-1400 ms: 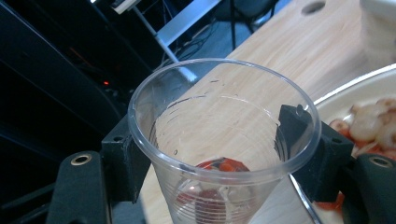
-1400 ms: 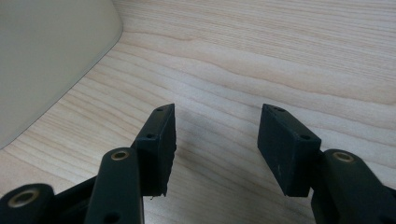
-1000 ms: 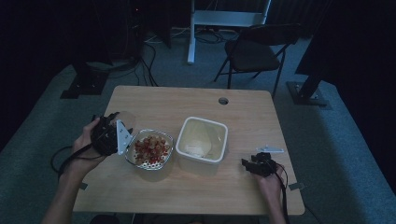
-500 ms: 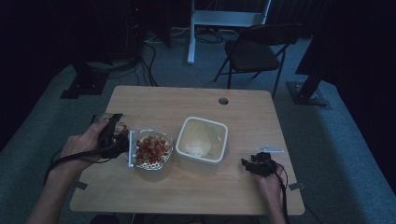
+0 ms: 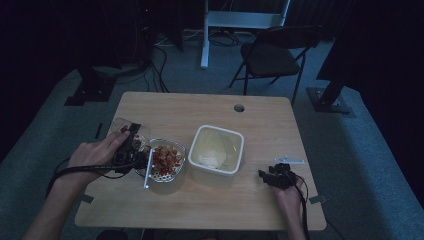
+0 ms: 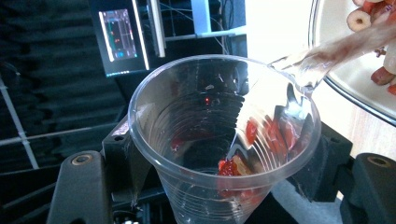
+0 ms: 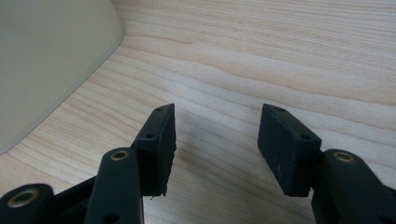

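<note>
Cup tipped lower over the bowl

Since a second ago the left claw, closed on the plastic cup, has tilted it over the glass bowl; few pieces remain inside. The right claw rests open and empty on the surface.

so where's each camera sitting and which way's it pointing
High view: fixed above the person's side, looking forward and down on the table; both forearms enter from the bottom, left gripper clamping a clear cup, right gripper resting open.
Left gripper view: rides that gripper, looking along its jaws into the clear cup, tipped toward the glass bowl.
Right gripper view: rides that gripper, looking down over its open jaws at bare wood.
Shared: the white tub also shows in the right gripper view's corner.
</note>
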Demonstrator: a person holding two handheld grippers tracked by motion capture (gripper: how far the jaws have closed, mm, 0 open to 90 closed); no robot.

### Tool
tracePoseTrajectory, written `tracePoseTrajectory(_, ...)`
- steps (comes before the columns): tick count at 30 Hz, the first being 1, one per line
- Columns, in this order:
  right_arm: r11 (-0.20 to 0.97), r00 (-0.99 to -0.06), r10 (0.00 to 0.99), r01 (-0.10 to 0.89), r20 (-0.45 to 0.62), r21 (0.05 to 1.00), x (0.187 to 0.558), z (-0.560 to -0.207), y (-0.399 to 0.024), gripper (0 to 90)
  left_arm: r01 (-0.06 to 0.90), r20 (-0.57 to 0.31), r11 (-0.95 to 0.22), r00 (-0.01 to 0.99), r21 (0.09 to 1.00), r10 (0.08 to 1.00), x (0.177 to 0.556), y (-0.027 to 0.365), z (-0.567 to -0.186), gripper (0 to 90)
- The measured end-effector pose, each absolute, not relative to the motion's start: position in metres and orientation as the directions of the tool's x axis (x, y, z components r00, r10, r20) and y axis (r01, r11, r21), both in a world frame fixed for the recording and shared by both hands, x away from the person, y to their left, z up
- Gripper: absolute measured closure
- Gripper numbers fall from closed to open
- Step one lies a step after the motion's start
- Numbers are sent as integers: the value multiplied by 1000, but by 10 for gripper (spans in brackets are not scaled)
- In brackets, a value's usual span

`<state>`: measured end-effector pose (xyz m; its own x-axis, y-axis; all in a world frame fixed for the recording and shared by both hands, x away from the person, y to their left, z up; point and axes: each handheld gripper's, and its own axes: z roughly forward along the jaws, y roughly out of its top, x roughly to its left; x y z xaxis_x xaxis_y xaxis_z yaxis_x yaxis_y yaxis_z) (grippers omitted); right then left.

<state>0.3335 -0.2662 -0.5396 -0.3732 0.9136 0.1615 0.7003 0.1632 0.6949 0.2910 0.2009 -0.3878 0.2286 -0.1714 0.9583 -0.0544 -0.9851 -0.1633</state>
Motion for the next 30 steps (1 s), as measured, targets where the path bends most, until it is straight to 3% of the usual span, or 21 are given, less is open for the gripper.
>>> tracePoseTrajectory(30,160,-375,912,698,165,698,333,-540,-267,463,-88,953,-968,174,-237,-249,286,194,-391,318)
